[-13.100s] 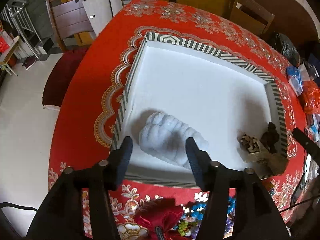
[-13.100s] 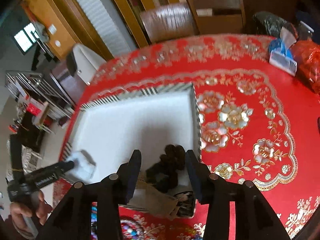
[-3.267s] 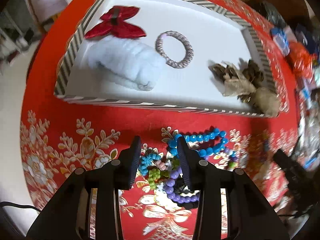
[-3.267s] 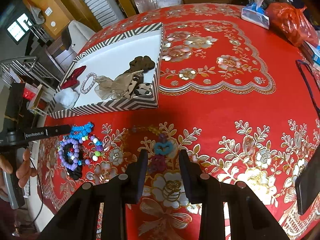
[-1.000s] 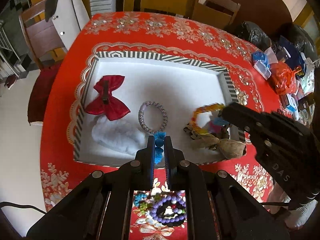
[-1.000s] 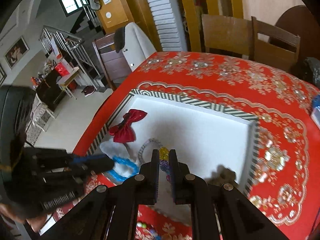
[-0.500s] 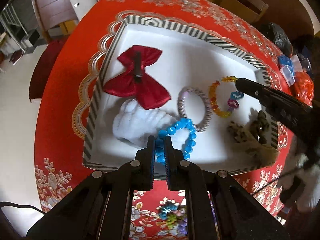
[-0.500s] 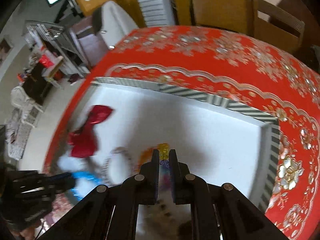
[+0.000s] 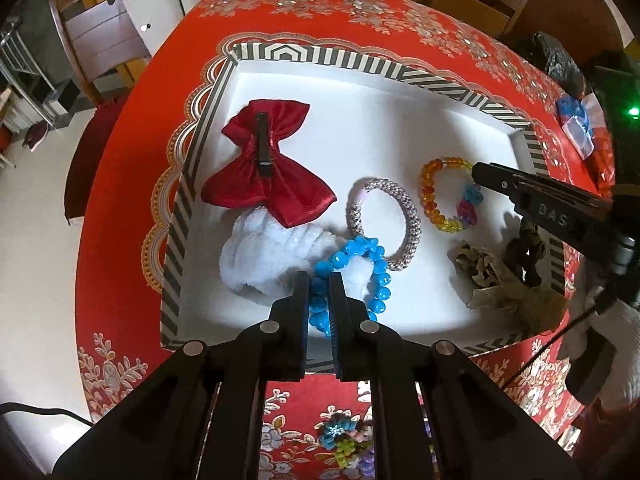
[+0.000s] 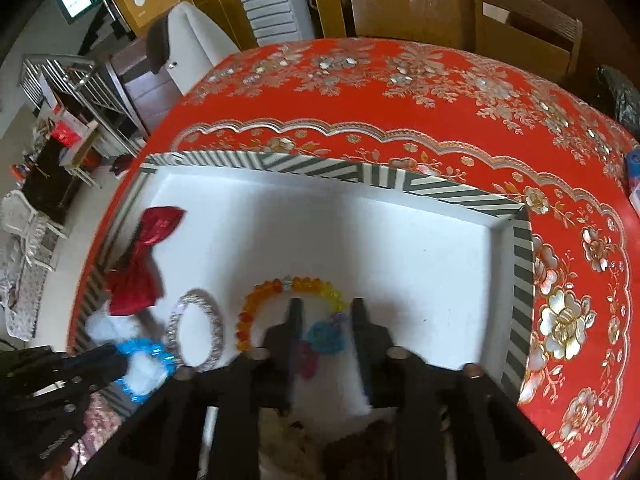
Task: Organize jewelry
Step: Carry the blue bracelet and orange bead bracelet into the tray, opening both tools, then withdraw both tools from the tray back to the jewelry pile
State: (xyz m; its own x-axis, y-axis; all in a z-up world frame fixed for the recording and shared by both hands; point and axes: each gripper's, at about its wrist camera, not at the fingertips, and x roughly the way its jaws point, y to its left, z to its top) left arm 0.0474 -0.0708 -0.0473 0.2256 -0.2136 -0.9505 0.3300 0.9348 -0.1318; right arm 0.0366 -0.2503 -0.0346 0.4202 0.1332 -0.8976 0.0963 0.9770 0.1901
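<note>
While three bracelets (image 9: 383, 224) occupy the tray (image 9: 360, 60), one bow (image 9: 268, 168) does.

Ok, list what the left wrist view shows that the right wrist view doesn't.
Left only: the left gripper shut on the blue bead bracelet, and loose beads on the red tablecloth.
Right only: the right gripper open over the amber bead bracelet's charms.
Both: the striped tray, red satin bow and silver woven bangle.
</note>
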